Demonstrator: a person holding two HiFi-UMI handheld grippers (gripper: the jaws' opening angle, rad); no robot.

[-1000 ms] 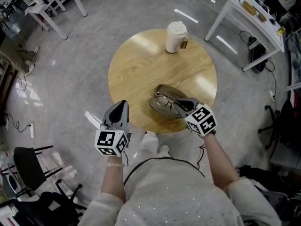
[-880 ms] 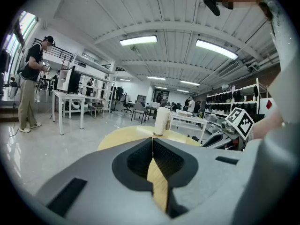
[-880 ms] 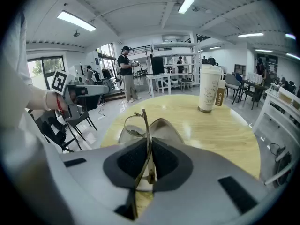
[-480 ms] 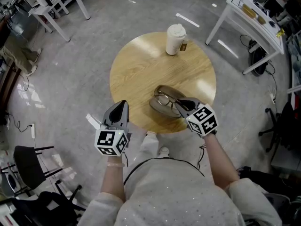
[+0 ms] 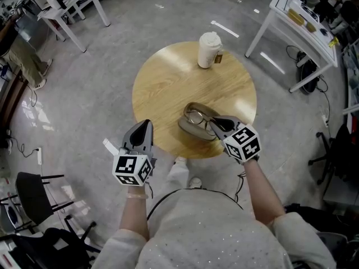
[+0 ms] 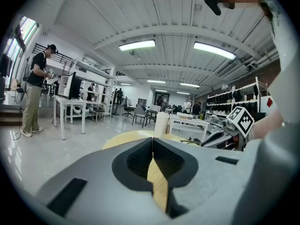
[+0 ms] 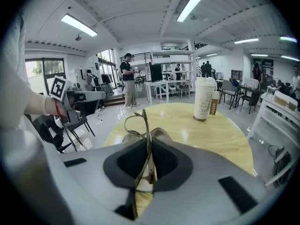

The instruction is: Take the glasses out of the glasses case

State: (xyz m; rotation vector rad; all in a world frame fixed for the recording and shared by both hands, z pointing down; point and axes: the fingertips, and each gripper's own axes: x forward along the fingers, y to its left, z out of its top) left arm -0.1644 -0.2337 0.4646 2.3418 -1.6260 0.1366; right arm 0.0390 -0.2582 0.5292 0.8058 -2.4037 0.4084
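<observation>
A tan glasses case lies open on the round wooden table, near its front edge. Thin-framed glasses stand partly above the case. My right gripper is shut on one temple arm of the glasses, and the lenses hang out past the jaws over the case. My left gripper hovers off the table's front left edge, apart from the case, with its jaws shut and nothing between them.
A white paper cup with a small brown tag stands at the table's far side. White desks and chairs stand around on the grey floor. A person stands by a desk far off.
My right gripper has risen slightly with the glasses in it. The left gripper has stayed where it was.
</observation>
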